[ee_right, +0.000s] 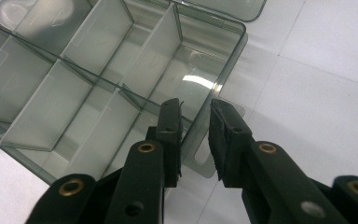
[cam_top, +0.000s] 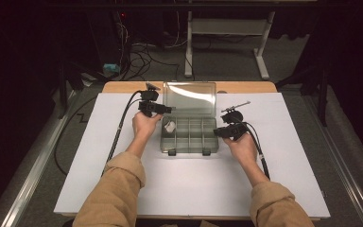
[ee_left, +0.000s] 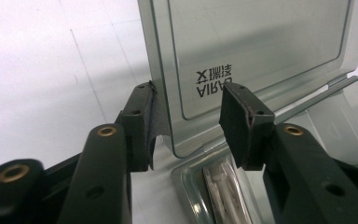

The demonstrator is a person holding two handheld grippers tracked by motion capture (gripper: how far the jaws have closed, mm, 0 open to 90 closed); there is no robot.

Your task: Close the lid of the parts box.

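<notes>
- The clear plastic box (cam_top: 189, 135) sat mid-table on the white sheet (cam_top: 99, 156), its lid (cam_top: 189, 98) standing open at the far side.
- It looked light, stiff and slick; I'd judge it would skate if pushed, so thin edges and walls were the places to pinch.
- The left claw (ee_left: 189, 123) stood half open astride the lid's left corner, pads (ee_left: 235, 121) not pressing yet.
- The right claw (ee_right: 195, 135) sat narrowly open over the box's right end wall by the latch tab (ee_right: 204, 158). Whether the pads touched the wall, I could not tell.
- Something small and white (cam_top: 169, 126) lay in the left compartment.
</notes>
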